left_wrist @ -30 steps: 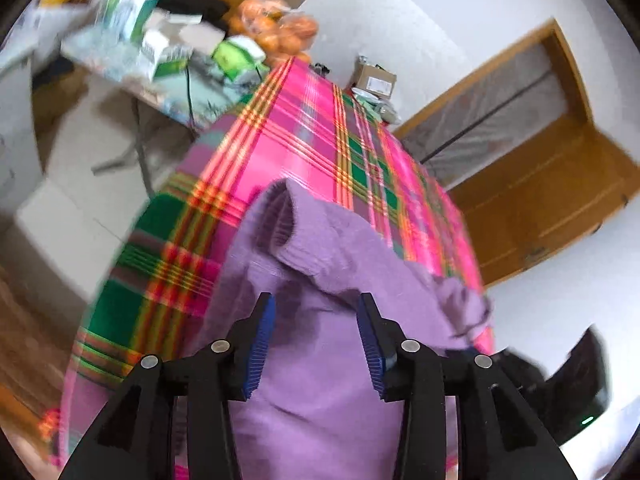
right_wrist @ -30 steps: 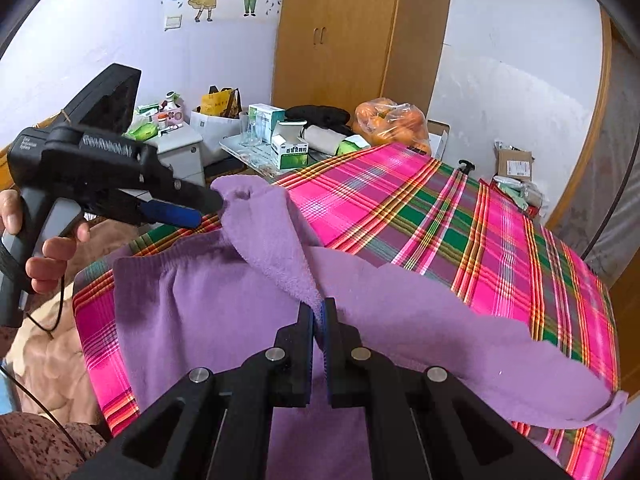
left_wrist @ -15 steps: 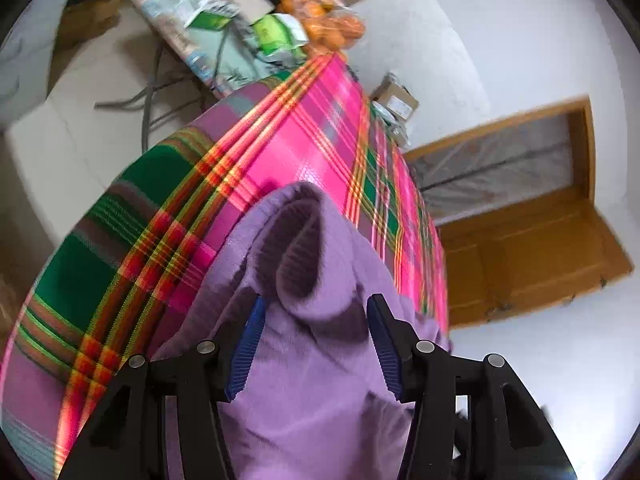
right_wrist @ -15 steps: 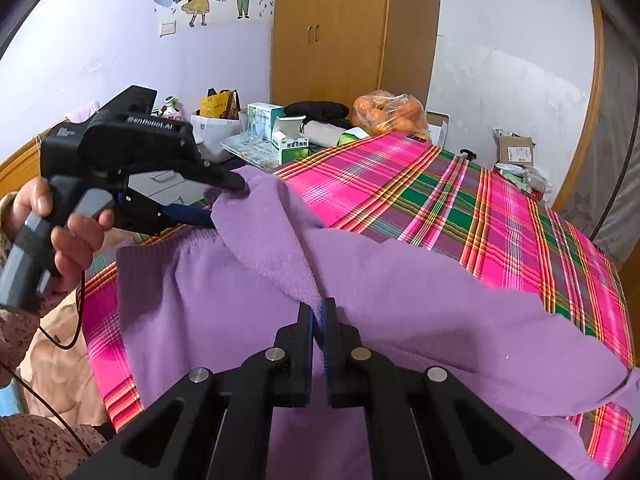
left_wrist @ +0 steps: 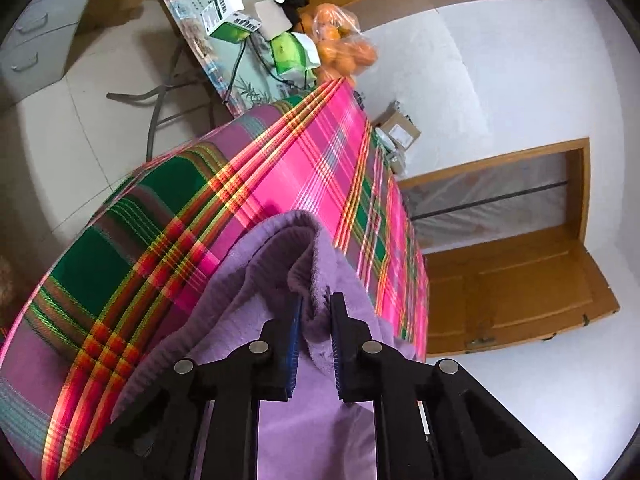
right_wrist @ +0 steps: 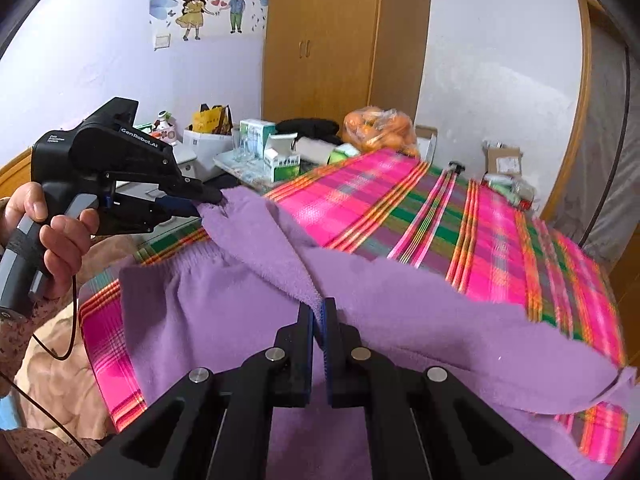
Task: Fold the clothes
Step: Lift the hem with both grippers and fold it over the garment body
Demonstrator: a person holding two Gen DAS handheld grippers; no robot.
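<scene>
On the left of the right wrist view, a black handle is clasped by the person's left hand [right_wrist: 60,240], and the left gripper [right_wrist: 208,200] is seen pushed into the raised corner of the purple garment [right_wrist: 248,320]. From the left wrist view, its jaws are caught closing, with a bunched fold of the purple fleece gathered between the blue pads [left_wrist: 295,332]; the cloth is already pinched there. The garment is spread over the near end of the plaid cloth [right_wrist: 420,208] that covers the table, its ribbed hem lying toward the left edge and its far flap trailing off to the right, where the picture is blurred. In the middle, the right gripper [right_wrist: 320,320] is clenched tight on a lifted ridge of the same garment, so that a fold is held up between the two grippers. Beyond the plaid cloth, a cluttered side table [right_wrist: 236,164] with green and white boxes [right_wrist: 286,164] is seen, then a bag of oranges [right_wrist: 380,130] just beside it, and a wooden wardrobe [right_wrist: 344,40] behind. At the far right, a small cardboard box [right_wrist: 502,160] is seen against the wall.
</scene>
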